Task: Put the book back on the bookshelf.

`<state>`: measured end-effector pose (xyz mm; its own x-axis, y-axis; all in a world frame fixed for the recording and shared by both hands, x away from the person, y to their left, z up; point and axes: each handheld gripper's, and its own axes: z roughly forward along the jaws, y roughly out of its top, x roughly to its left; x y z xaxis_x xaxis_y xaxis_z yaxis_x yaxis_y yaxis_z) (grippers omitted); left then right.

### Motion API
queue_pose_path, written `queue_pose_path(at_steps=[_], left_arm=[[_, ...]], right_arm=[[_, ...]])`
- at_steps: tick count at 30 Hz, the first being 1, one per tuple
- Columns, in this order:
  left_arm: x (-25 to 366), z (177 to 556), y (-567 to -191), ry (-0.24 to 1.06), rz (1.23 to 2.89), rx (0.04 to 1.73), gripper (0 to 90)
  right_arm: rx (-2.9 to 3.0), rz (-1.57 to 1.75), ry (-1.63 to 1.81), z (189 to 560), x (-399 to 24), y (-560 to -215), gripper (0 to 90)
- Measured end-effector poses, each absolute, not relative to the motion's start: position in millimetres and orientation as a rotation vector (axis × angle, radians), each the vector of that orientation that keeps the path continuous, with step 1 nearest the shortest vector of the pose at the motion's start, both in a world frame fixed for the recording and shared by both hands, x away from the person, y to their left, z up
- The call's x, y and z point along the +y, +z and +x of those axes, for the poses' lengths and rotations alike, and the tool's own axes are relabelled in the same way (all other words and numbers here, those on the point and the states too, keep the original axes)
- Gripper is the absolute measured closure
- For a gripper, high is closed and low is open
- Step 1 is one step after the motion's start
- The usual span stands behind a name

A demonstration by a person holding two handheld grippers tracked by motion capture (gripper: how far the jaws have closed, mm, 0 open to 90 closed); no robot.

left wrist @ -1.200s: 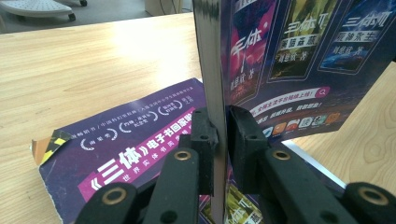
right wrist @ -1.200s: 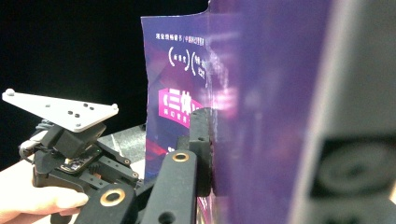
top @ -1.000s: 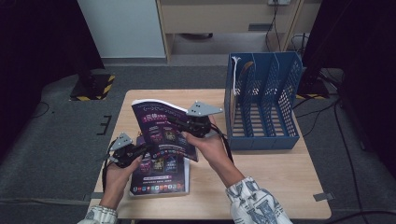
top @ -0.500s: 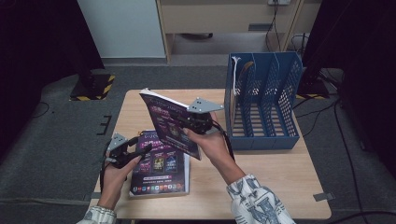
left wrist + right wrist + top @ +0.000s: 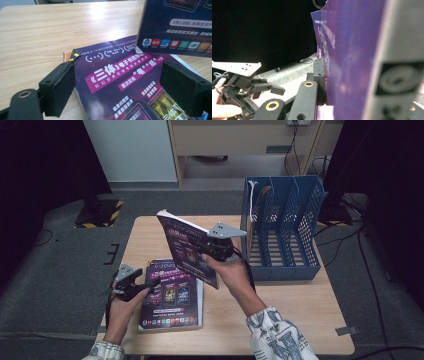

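Note:
My right gripper [image 5: 209, 251] is shut on a purple magazine [image 5: 186, 247] and holds it tilted up off the wooden table [image 5: 280, 305]. In the right gripper view one black jaw presses flat against that magazine's cover [image 5: 352, 57]. A second purple magazine [image 5: 172, 300] lies flat on the table at the front left. My left gripper [image 5: 150, 286] hovers at its left edge; its jaws have just been opening and now stand wide apart, with the flat magazine [image 5: 117, 82] beneath them and nothing gripped. The raised magazine's lower corner [image 5: 180, 25] hangs just beyond.
A blue slotted file rack [image 5: 282, 235] stands at the table's right rear, with white sheets in its left slot. Bare wood lies behind the magazines and at the front right. Dark floor and cables surround the table.
The left gripper let go of the raised magazine, opened, and drew back toward the table's front left. The right gripper lifted the magazine and tipped it more upright.

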<state>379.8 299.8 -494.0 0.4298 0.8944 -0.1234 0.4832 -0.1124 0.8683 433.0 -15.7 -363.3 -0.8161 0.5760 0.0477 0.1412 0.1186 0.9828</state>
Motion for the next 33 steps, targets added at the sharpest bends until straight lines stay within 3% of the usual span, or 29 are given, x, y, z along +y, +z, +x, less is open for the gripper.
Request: queue_pose_path(at_steps=[20,27,33], left_arm=[[298,380,-499,0.552,1.797,1.194,13.0],[300,381,-500,0.556,1.792,1.228,6.0],[302,381,-500,0.559,1.796,1.235,5.2]], right_arm=[[2.056,0.735,1.723,435,-29,-356,82.4],[2.036,0.739,1.723,433,-38,-353,82.4],[2.026,0.729,1.726,426,-48,-352,82.4]])
